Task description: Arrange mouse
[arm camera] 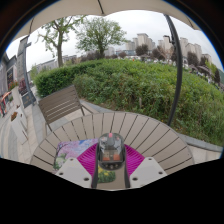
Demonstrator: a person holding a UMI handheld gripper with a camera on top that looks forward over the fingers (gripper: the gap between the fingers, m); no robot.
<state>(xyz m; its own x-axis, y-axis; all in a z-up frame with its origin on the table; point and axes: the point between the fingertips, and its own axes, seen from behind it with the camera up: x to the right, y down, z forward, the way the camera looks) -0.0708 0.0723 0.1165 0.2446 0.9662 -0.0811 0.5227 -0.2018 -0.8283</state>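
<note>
As the gripper (111,160) hung low over the round slatted surface (150,132), the mouse (111,150) sat clamped between its pink pads (90,160), both fingers pressing its sides: grasping, not released. A floral mat (70,153) lay just left of the fingers. A chair (62,103) stood at the far left, hedge (140,85) beyond. Risk, judged: the rounded shell could squirt from the pads if grip loosened early, dropping the mouse onto the slats instead of the mat.

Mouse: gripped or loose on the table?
Gripped. The mouse sits between the fingers with both pink pads pressed against its sides, above the slatted wooden table.
</note>
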